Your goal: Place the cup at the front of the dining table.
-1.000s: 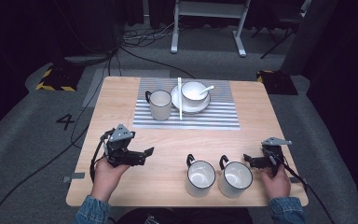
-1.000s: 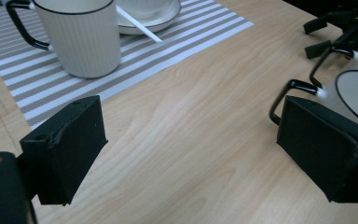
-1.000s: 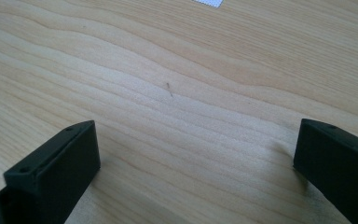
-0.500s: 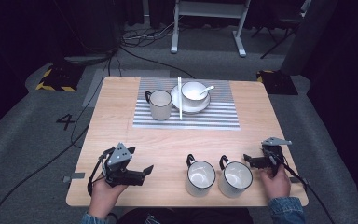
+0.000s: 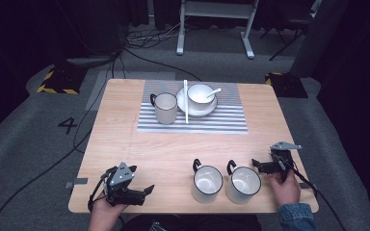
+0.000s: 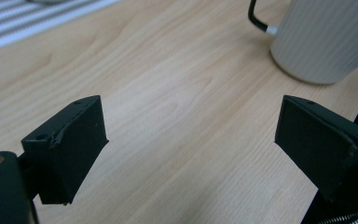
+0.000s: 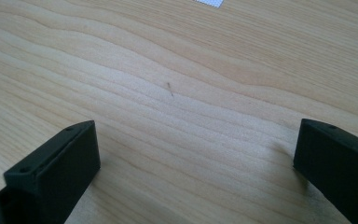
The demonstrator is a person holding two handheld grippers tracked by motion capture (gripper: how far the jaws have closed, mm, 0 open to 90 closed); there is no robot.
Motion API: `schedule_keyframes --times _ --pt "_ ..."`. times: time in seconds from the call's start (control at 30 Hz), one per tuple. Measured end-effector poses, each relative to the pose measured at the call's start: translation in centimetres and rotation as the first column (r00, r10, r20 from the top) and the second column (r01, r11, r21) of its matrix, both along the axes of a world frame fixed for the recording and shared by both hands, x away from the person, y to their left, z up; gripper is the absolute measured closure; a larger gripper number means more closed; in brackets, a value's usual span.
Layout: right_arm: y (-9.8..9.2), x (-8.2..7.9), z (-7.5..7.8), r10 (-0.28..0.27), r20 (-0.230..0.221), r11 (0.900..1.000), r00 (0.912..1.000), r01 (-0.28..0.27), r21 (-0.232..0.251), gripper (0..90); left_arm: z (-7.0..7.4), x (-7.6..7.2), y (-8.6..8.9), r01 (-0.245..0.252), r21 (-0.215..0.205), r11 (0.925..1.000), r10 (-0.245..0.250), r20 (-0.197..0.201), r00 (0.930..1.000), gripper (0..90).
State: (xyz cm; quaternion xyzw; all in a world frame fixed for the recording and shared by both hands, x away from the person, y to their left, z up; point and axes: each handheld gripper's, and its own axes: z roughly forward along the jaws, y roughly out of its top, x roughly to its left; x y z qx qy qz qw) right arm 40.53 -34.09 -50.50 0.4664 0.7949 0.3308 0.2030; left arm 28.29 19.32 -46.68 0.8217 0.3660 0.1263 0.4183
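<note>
Two white mugs (image 5: 207, 183) (image 5: 243, 184) stand side by side at the table's near edge, between my grippers. My right gripper (image 5: 256, 164), jaws apart and empty, sits just beside the right-hand mug; my left gripper (image 5: 149, 189), also spread and empty, lies farther off, pointing toward the left one.
</note>
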Motion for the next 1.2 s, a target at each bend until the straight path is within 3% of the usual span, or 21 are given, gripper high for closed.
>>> schedule_keyframes --times 0.1,0.33,0.53,0.77,0.9,1.2 --pt "0.0 0.0 0.0 0.001 0.001 1.0 1.0 -0.001 0.0 0.2 -0.7 0.2 0.0 -0.004 0.022 0.9997 0.004 -0.016 0.9999 8.9" --pt "0.1 0.0 0.0 0.0 -0.002 1.0 1.0 0.0 0.003 0.2 -2.4 0.5 -0.5 0.025 0.129 0.9913 -0.021 -0.037 0.9991 8.9" --pt "0.1 0.0 0.0 0.001 -0.003 1.0 1.0 -0.001 0.003 0.2 -3.4 0.9 -0.5 0.041 0.137 0.9897 -0.027 -0.1 0.9946 8.8" --pt "0.0 0.0 0.0 0.006 0.0 1.0 1.0 -0.006 -0.001 0.3 -3.8 0.8 -0.5 0.033 0.144 0.989 -0.024 -0.067 0.9975 6.0" --pt "0.1 0.0 0.0 0.005 -0.003 1.0 1.0 -0.005 0.001 0.2 -3.9 0.6 -0.7 0.004 0.153 0.9881 0.003 -0.047 0.9989 5.9" --pt "0.1 -0.1 0.0 0.006 -0.004 1.0 1.0 -0.006 0.002 0.3 -4.0 0.5 -0.8 -0.011 0.149 0.9887 0.017 -0.039 0.9991 5.1"
